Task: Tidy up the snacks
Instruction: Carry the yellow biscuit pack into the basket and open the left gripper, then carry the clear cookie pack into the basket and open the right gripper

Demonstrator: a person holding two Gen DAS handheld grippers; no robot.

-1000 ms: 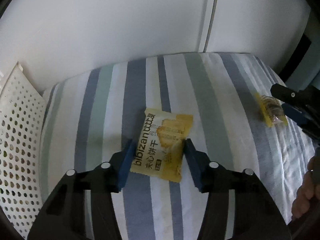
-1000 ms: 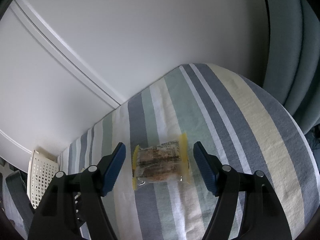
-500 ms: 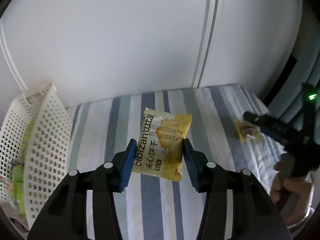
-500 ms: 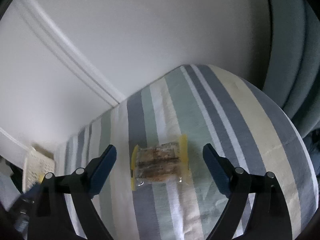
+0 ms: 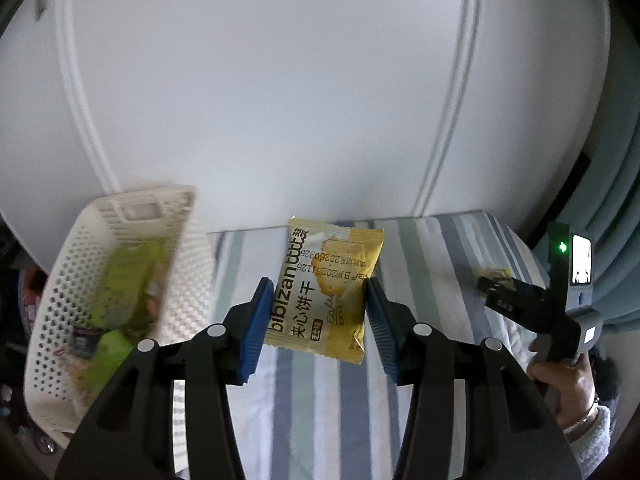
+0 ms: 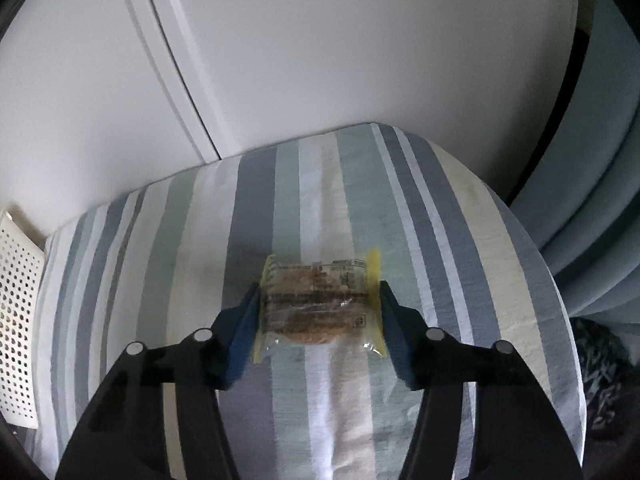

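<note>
My left gripper (image 5: 318, 285) is shut on a yellow bibizan biscuit packet (image 5: 320, 312) and holds it upright in the air above the striped cloth (image 5: 424, 268). In the right wrist view, a clear cookie packet with yellow ends (image 6: 320, 300) lies flat on the striped cloth (image 6: 460, 240). My right gripper (image 6: 318, 294) is down around it, and its blue pads touch both ends. The left wrist view shows that right gripper (image 5: 500, 296) at far right, held by a hand (image 5: 568, 376), with the cookie packet (image 5: 494, 271) just beyond it.
A white perforated basket (image 5: 60, 280) with green packets inside stands at the left edge of the cloth and also shows as the basket (image 6: 16, 320) in the right wrist view. White panelled doors rise behind. Blue-grey curtains (image 6: 592, 200) hang on the right.
My left gripper has lifted the biscuit packet off the cloth and swung left, bringing the basket into view. My right gripper has come down around the cookie packet and its fingers have closed in.
</note>
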